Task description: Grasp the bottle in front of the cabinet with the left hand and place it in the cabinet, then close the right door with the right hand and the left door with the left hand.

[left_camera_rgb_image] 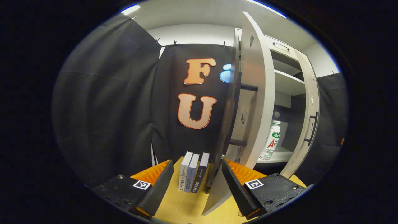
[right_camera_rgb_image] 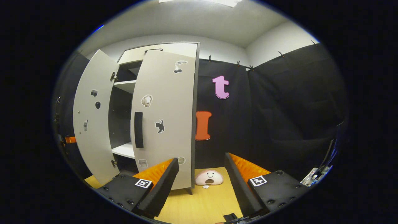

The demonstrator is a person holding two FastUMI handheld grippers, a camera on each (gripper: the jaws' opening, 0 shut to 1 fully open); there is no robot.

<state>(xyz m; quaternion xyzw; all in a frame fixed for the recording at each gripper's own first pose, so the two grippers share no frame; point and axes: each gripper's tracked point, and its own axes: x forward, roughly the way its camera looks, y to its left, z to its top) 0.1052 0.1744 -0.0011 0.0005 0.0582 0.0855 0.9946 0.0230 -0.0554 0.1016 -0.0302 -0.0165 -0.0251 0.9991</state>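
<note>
The white bottle [left_camera_rgb_image: 273,140] with a green label stands upright on the lower shelf inside the grey cabinet [left_camera_rgb_image: 286,84]. The cabinet's left door [left_camera_rgb_image: 256,93] swings out towards my left gripper [left_camera_rgb_image: 197,186], which is open. That door's lower corner reaches down between the fingers, close to the right-hand one. The right door [left_camera_rgb_image: 306,124] is ajar, with a black handle on it. In the right gripper view the right door [right_camera_rgb_image: 164,118] faces me, partly closed, and the left door [right_camera_rgb_image: 93,124] stands wide open. My right gripper [right_camera_rgb_image: 202,186] is open and holds nothing, low in front of the right door's bottom edge.
Three books [left_camera_rgb_image: 192,175] stand upright on the yellow table [left_camera_rgb_image: 186,205] just beyond my left gripper, beside the left door. A pink plush toy [right_camera_rgb_image: 209,177] lies on the table [right_camera_rgb_image: 202,205] to the right of the cabinet's foot. Black cloth walls close in behind.
</note>
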